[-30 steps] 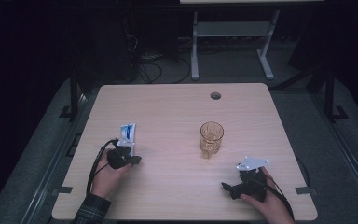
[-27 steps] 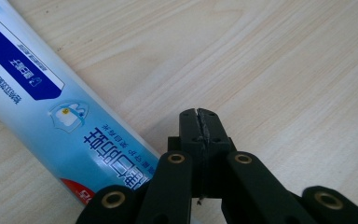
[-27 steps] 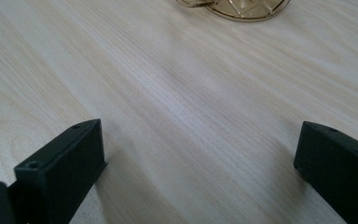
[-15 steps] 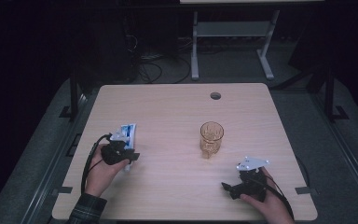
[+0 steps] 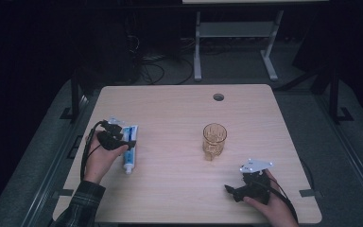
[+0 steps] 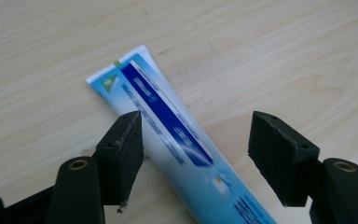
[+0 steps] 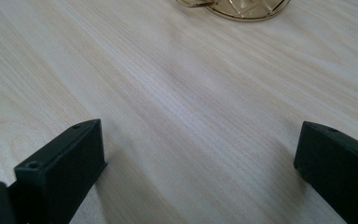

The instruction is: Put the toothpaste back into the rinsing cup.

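Note:
A white and blue toothpaste tube (image 5: 131,158) lies flat on the left of the wooden table (image 5: 170,104), its cap toward the front edge. My left gripper (image 5: 123,139) hovers over the tube's far half, held by a hand with a plaid sleeve. In the left gripper view the tube (image 6: 182,140) runs diagonally between the fingers (image 6: 121,154) of the left gripper (image 6: 196,154), which is open and apart from it. My right gripper (image 5: 234,189) rests near the front right, and the right gripper (image 7: 200,163) is open over bare wood.
An amber patterned glass (image 5: 214,139) stands upright right of centre; its base (image 7: 235,7) shows at the top of the right gripper view. A round cable hole (image 5: 218,97) sits near the far edge. Dark floor, cables and a metal stand lie beyond the table.
My left gripper has shifted back and to the left over the tube, uncovering the tube's cap end. The right gripper and the glass have stayed put.

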